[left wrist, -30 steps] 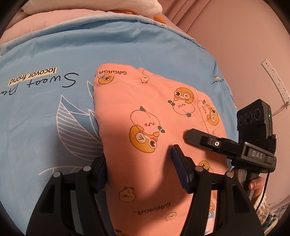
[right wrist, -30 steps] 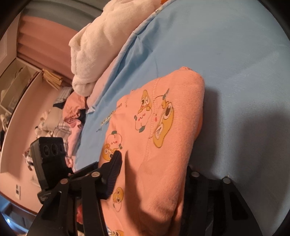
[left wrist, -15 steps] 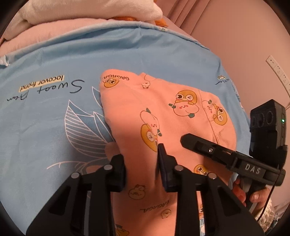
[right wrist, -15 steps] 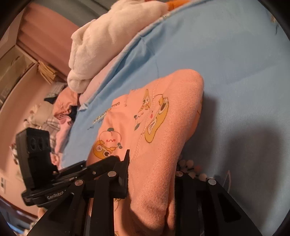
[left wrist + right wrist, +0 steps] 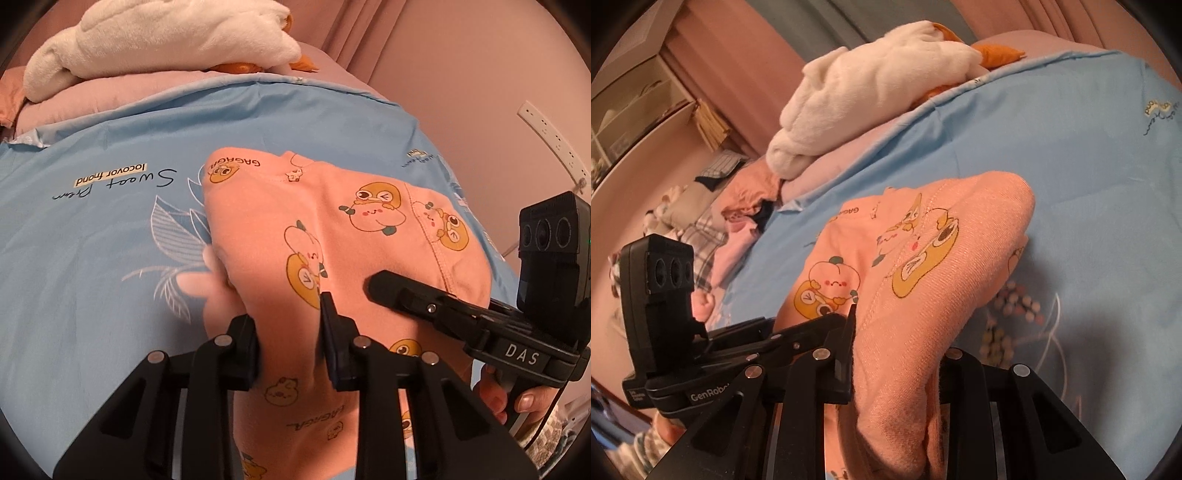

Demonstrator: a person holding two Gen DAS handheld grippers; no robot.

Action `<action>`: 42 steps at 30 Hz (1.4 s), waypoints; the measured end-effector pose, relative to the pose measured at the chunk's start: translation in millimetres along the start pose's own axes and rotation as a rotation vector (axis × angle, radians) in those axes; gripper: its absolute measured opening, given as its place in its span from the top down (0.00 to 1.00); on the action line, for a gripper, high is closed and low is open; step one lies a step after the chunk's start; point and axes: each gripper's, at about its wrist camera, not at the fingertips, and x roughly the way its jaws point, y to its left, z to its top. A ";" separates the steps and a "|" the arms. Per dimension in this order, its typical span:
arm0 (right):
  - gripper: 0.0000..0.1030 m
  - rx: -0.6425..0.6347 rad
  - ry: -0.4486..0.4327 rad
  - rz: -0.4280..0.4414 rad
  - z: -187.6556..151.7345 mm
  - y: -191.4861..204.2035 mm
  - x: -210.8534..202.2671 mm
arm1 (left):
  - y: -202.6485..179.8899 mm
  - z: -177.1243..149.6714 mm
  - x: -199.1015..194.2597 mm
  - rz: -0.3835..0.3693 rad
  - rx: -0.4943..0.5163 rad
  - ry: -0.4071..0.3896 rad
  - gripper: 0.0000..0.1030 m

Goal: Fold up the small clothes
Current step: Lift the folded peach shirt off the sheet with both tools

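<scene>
A small orange garment (image 5: 332, 236) with cartoon prints lies folded on a blue sheet (image 5: 92, 240). My left gripper (image 5: 291, 325) is shut on the garment's near left edge, with cloth bunched between its jaws. My right gripper (image 5: 897, 354) is shut on the garment's near right edge (image 5: 916, 295) and holds it lifted off the sheet. In the left wrist view the right gripper (image 5: 461, 317) shows at the right, over the garment. In the right wrist view the left gripper (image 5: 746, 339) shows at the left.
A white plush blanket (image 5: 159, 40) on a pink quilt (image 5: 110, 92) lies at the far end of the bed. A pile of clothes (image 5: 713, 229) sits beyond the bed's left side. A wall with a power strip (image 5: 554, 144) is at the right.
Both grippers have closed from open onto the near edge of the garment. They have lifted that edge off the sheet and the cloth has bunched up.
</scene>
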 end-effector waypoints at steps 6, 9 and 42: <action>0.74 -0.013 0.004 -0.007 -20.1 16.0 -23.2 | -17.3 -24.1 -26.9 0.007 0.017 -0.001 0.74; 0.74 -0.019 0.001 -0.006 -30.1 25.9 -36.0 | -28.1 -37.5 -41.6 0.017 0.034 -0.011 0.74; 0.74 -0.277 -0.005 0.061 -118.5 161.6 -111.8 | -53.1 -160.2 -202.9 0.135 -0.053 -0.139 0.73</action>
